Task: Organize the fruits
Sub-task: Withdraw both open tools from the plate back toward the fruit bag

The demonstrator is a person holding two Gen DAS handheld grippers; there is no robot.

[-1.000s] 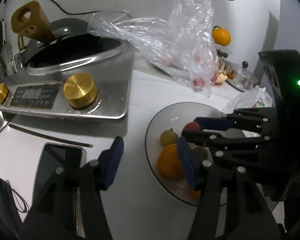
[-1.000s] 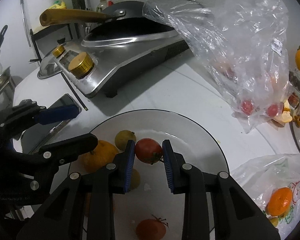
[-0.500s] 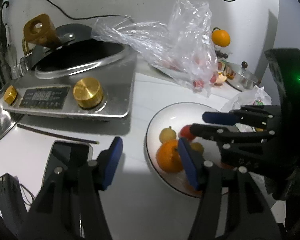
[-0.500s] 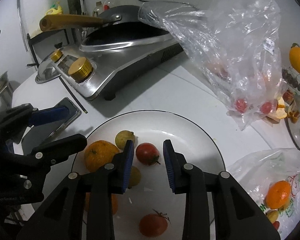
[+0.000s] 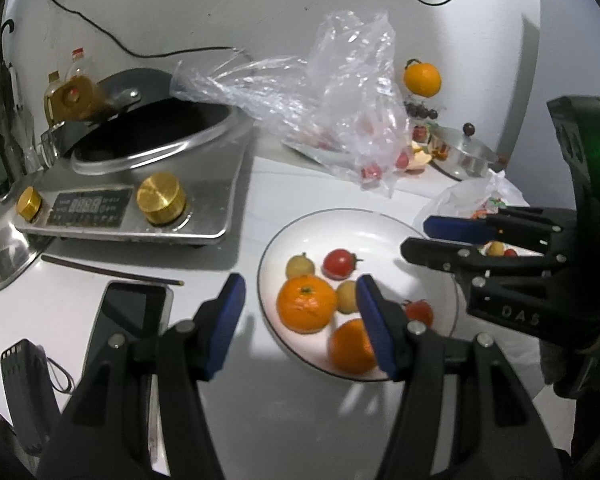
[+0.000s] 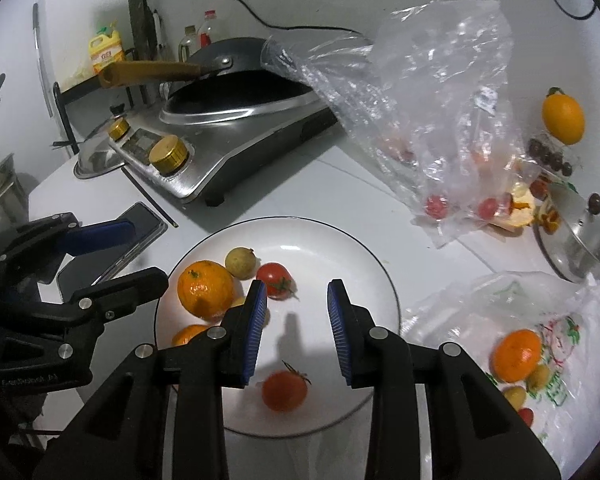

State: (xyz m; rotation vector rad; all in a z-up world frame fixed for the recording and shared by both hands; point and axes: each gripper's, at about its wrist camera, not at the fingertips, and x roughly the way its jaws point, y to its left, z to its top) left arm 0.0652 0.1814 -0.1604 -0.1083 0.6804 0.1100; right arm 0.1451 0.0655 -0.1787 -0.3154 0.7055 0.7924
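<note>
- Both tongs gape empty: right gripper [image 6: 296, 330] above the plate [image 6: 364, 264], left gripper [image 5: 300, 320] at its near-left rim.
- Next fruit, an orange [image 6: 516, 354], lies in the bag [image 6: 572, 312] at the right; approach it wide and squeeze gently.

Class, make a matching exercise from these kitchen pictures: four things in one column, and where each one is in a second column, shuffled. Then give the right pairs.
Things
1. red tomato
2. phone
3. wok
4. orange with a stem

Places
A. on the steel cooker
B. on the white plate, beside a small yellow fruit
C. against the back wall, beyond the clear bag
D. flat on the counter, in front of the cooker

Pairs: 1-B, 2-D, 3-A, 4-C
</note>
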